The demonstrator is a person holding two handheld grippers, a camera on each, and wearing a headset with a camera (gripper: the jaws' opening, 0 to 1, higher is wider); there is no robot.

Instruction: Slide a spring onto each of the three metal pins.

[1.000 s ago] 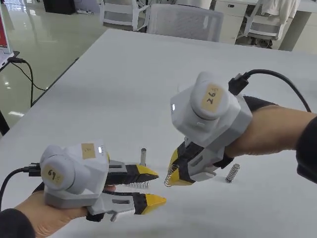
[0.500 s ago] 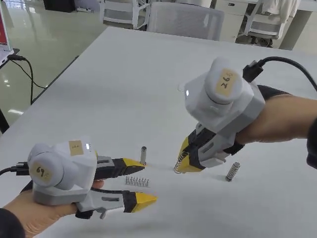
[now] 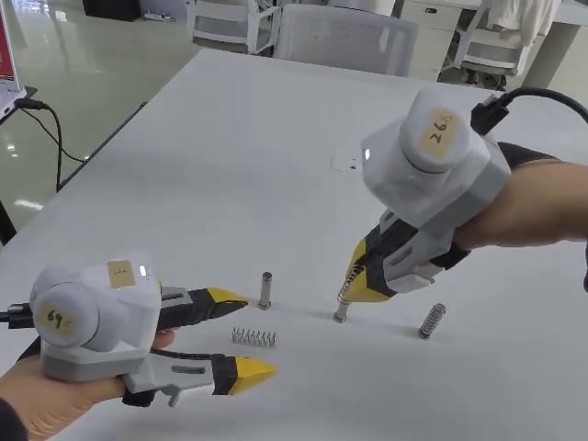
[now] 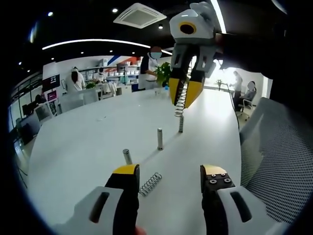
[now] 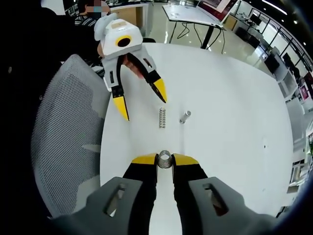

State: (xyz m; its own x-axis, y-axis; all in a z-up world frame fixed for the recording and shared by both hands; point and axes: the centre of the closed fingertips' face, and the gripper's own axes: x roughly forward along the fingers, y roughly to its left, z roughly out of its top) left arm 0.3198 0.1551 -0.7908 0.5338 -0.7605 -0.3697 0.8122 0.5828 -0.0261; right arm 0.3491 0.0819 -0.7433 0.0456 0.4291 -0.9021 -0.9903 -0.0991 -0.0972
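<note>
1. The left tool [image 3: 257,333], labelled "69", is spread wide and holds nothing. A second sticker on it is too faint to read.
2. A loose spring [image 3: 250,336] lies flat on the bench [image 3: 230,165] just ahead of those open jaws, its long axis running roughly away from the tool.
3. A bare pin [image 3: 265,289] stands upright just beyond it.
4. The middle pin [image 3: 341,313] stands upright. The held spring [image 3: 346,290] hangs directly over it, leaning slightly. I cannot tell whether its lower end has caught the tip. The next move likely means straightening the spring and lowering it.
5. The right tool [image 3: 358,283], labelled "26", pinches that spring's upper end and is far nearer this pin.
6. A third spring [image 3: 431,320] stands tilted, probably already on its pin.
</note>
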